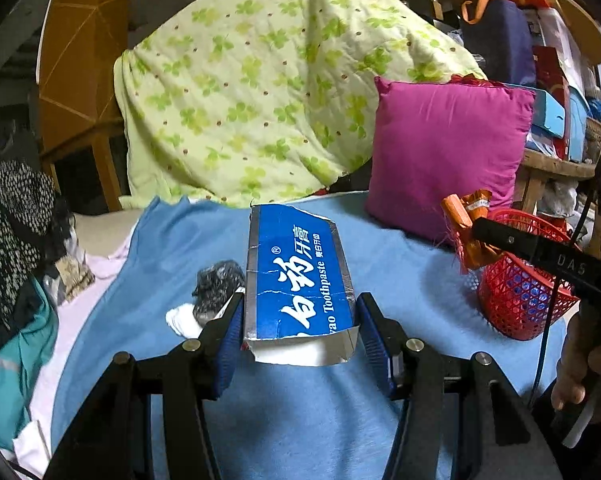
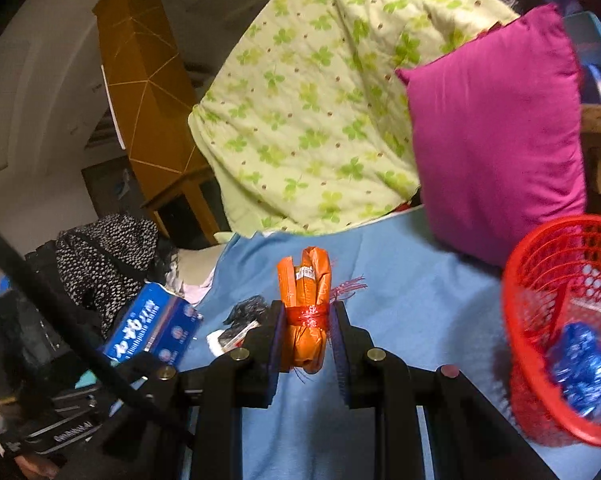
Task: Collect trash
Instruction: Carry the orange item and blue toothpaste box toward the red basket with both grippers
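Note:
My left gripper (image 1: 299,320) is shut on a torn blue toothpaste box (image 1: 298,272) and holds it above the blue blanket; the box also shows in the right wrist view (image 2: 152,330). My right gripper (image 2: 304,316) is shut on an orange wrapper bundle (image 2: 306,308) tied with red string, seen in the left wrist view (image 1: 466,232) beside the red mesh basket (image 1: 520,296). The basket (image 2: 540,280) stands to the right of my right gripper and holds a crumpled blue wrapper (image 2: 580,376). A black crumpled bag (image 1: 216,284) and white paper (image 1: 182,318) lie on the blanket.
A magenta cushion (image 2: 496,128) and a green clover quilt (image 1: 260,92) lean at the back of the blue blanket (image 1: 300,400). Clothes (image 1: 20,216) are piled at the left. A brown cabinet (image 2: 148,88) stands behind. Cluttered shelves (image 1: 552,80) are at the right.

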`<move>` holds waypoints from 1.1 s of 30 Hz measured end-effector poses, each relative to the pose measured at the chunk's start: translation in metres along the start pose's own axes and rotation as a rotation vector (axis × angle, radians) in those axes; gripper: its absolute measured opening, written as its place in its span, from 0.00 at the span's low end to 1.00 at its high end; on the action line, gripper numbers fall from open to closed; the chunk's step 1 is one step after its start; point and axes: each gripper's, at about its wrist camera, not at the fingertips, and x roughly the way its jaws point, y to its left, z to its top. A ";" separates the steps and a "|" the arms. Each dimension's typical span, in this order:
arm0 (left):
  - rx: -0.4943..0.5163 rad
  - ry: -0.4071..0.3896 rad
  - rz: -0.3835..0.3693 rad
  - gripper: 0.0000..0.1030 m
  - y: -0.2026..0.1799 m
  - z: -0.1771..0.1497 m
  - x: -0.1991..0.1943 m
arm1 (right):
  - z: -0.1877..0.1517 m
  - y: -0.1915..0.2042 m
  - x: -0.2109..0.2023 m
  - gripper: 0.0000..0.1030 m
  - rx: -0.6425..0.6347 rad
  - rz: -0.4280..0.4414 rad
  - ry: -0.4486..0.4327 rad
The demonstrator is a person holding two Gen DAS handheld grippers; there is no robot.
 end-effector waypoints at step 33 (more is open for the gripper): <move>0.181 -0.034 -0.081 0.55 -0.144 0.058 0.016 | 0.013 -0.111 -0.102 0.24 0.119 -0.153 -0.184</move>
